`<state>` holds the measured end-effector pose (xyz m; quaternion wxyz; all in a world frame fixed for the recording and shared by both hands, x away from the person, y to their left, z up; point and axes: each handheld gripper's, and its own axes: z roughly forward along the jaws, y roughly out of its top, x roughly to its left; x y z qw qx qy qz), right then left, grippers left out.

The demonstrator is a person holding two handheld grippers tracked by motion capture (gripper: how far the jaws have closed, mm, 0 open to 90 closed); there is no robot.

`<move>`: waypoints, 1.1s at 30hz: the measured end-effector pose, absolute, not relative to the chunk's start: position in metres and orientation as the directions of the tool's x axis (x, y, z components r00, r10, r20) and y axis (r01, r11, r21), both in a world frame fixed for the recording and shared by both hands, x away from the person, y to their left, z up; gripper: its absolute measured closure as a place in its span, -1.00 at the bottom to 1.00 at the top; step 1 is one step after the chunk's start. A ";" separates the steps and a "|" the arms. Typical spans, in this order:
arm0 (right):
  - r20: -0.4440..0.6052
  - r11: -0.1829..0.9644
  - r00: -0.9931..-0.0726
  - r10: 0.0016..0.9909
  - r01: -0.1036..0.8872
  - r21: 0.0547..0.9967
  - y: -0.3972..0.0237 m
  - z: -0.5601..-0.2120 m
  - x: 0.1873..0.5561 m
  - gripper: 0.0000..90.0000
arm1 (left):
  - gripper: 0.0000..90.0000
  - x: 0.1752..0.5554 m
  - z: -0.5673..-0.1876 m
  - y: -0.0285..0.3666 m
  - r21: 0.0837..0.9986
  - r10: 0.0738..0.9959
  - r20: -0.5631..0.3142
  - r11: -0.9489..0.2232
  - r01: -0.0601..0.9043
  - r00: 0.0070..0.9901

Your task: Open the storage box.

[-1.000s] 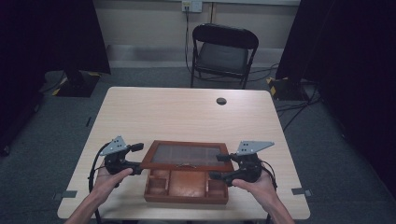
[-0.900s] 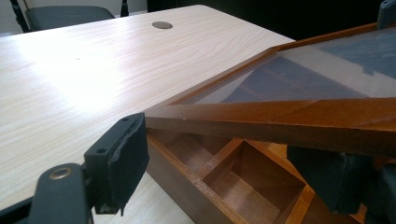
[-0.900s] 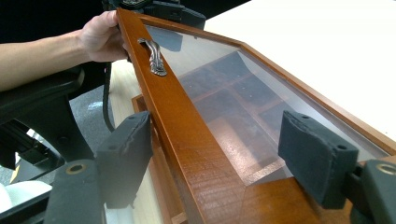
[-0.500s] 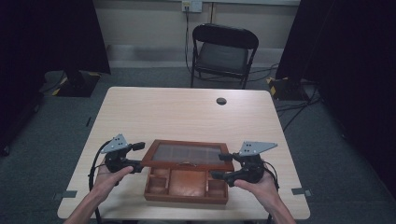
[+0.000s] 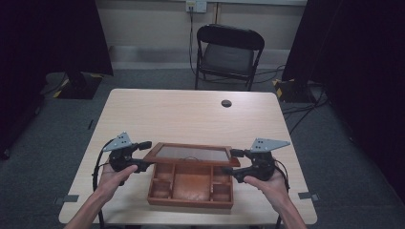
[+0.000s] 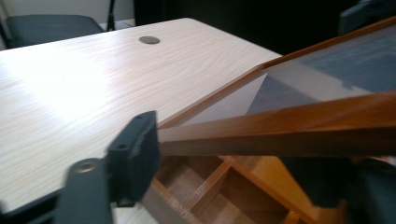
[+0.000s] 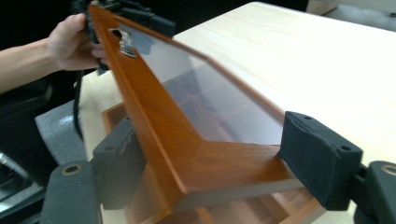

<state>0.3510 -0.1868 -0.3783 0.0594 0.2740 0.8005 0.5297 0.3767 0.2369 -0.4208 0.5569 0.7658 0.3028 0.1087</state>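
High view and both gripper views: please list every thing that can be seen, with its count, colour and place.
wooden box: 1, reddish brown, near edge of the table, open, with compartments inside.
glass lid: 1, brown frame with a glass pane, raised over the back of the box, a small metal clasp on its frame.
table: 1, light wood, centre of the room.
cable hole: 1, dark, far side of the table top.
folding chair: 1, black, behind the table.
wall socket: 1, white, wall behind the chair.
left gripper: 1, black, jaws at the lid's left end.
right gripper: 1, black, jaws around the lid's right end.
hands: 2, one holding each gripper.
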 end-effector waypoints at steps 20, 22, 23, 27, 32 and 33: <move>0.223 0.199 -0.815 0.534 0.378 0.904 -0.186 -0.375 0.384 -0.15 | -0.31 0.399 -0.417 0.235 0.921 0.591 -0.244 -0.107 0.375 0.769; 0.238 0.189 -0.811 0.534 0.389 0.902 -0.185 -0.376 0.389 -0.11 | -0.28 0.404 -0.419 0.235 0.916 0.597 -0.245 -0.117 0.385 0.764; 0.238 0.189 -0.811 0.534 0.389 0.902 -0.185 -0.376 0.389 -0.11 | -0.28 0.404 -0.419 0.235 0.916 0.597 -0.245 -0.117 0.385 0.764; 0.238 0.189 -0.804 0.544 0.394 0.899 -0.183 -0.378 0.394 -0.09 | -0.28 0.410 -0.415 0.234 0.910 0.595 -0.227 -0.153 0.386 0.771; 0.255 0.161 -0.785 0.564 0.408 0.899 -0.186 -0.382 0.403 -0.07 | -0.22 0.416 -0.411 0.232 0.909 0.601 -0.225 -0.153 0.387 0.766; 0.258 0.156 -0.781 0.568 0.410 0.899 -0.187 -0.383 0.406 -0.04 | -0.21 0.418 -0.411 0.232 0.909 0.600 -0.225 -0.155 0.387 0.768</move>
